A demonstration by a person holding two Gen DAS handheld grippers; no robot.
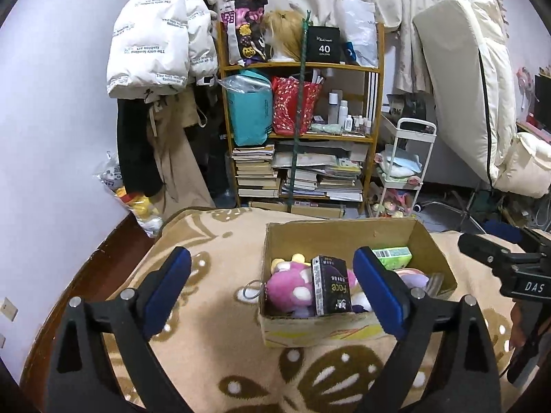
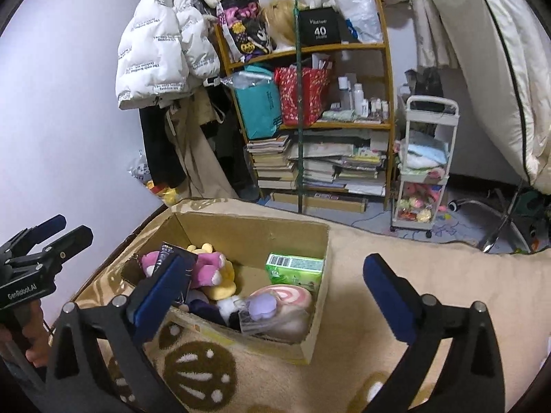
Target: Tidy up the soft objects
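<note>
Hovering both claws wide and empty over the blanket: left gripper (image 1: 272, 292) short of the cardboard box (image 1: 344, 237), right gripper (image 2: 275, 296) at its near right corner. Pink plush (image 1: 292, 284) lies at the box's left end beside a black carton (image 1: 331, 285). I'd descend vertically, clear of the walls; open blanket (image 2: 430, 258) lies right.
</note>
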